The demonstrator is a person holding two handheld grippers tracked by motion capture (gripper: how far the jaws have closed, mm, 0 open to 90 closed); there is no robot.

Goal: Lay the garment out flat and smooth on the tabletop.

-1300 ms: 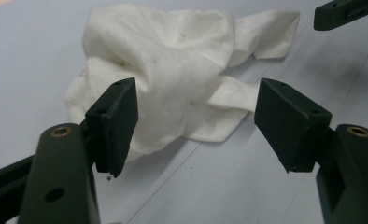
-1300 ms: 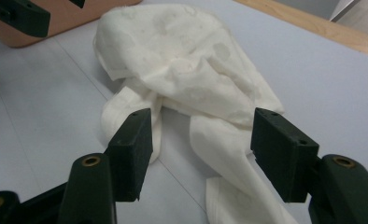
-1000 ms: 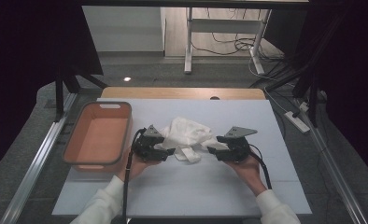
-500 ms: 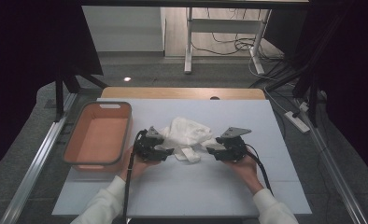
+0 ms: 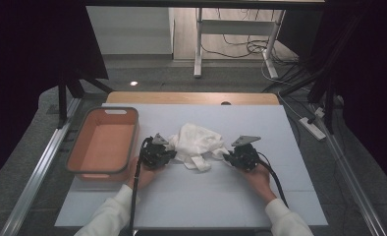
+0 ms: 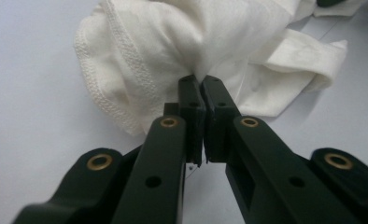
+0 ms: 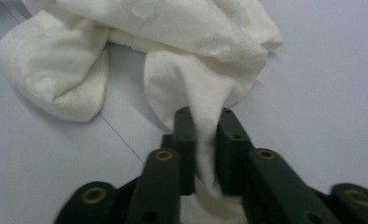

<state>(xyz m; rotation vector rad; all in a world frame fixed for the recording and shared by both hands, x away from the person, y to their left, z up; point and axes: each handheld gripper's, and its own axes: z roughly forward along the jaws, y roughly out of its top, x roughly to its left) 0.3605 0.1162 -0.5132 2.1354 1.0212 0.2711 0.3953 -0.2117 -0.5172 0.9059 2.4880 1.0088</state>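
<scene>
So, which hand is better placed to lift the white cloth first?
Probably the right gripper: a thick fold of the white cloth runs deep between its jaws. The left gripper pinches only an edge at its tips.

A lab: dark curtains [image 5: 29, 59] and floor cables [image 5: 240, 46] surround the table [image 5: 191, 196].

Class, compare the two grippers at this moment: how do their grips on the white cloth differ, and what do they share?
The left gripper nips a thin fold at its very tips, jaws almost touching; the right gripper holds a thicker bunch running deep between jaws set further apart. The left one grips the white cloth on the orange tray's side, the right one on the opposite side. Both have just closed on it.
</scene>
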